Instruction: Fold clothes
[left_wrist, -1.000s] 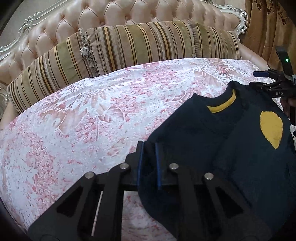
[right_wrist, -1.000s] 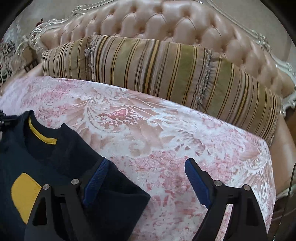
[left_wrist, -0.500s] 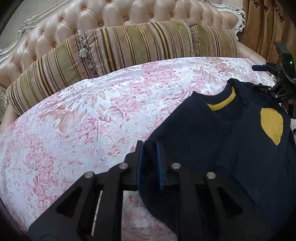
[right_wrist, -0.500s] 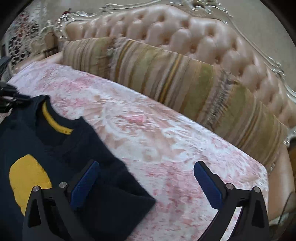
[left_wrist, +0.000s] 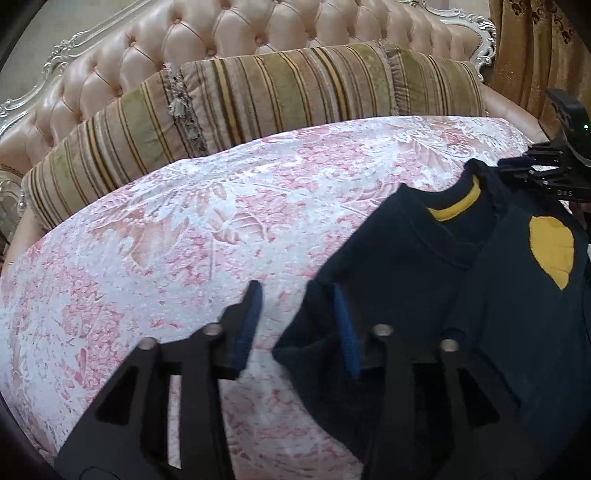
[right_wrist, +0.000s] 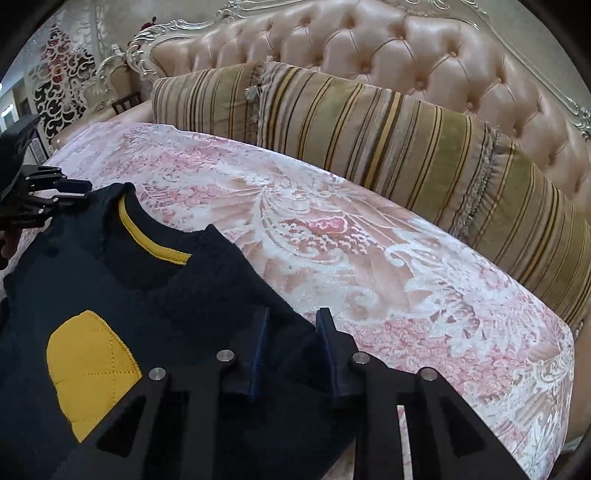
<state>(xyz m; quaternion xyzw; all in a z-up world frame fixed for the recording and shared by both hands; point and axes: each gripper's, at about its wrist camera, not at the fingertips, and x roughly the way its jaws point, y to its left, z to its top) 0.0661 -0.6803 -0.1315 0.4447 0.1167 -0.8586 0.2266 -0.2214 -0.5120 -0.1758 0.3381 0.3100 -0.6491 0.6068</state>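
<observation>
A dark navy sweater (left_wrist: 424, 258) with a yellow collar band and a yellow patch lies on the pink floral bedspread (left_wrist: 184, 229). My left gripper (left_wrist: 299, 299) is open; the sweater's left shoulder edge lies loose by its right finger. In the right wrist view the same sweater (right_wrist: 129, 295) fills the lower left. My right gripper (right_wrist: 293, 323) has its jaws nearly together over the sweater's right shoulder edge, with cloth between them. Each gripper also shows at the other view's edge: the right one (left_wrist: 546, 173), the left one (right_wrist: 40, 192).
Striped bolster cushions (left_wrist: 277, 92) lie along the tufted pink headboard (left_wrist: 221, 33). A gold curtain (left_wrist: 532, 44) hangs at the far right. The bedspread (right_wrist: 369, 266) stretches to the right of the sweater.
My left gripper has opened and let go of the sweater's left shoulder. My right gripper has closed from wide open onto the right shoulder edge.
</observation>
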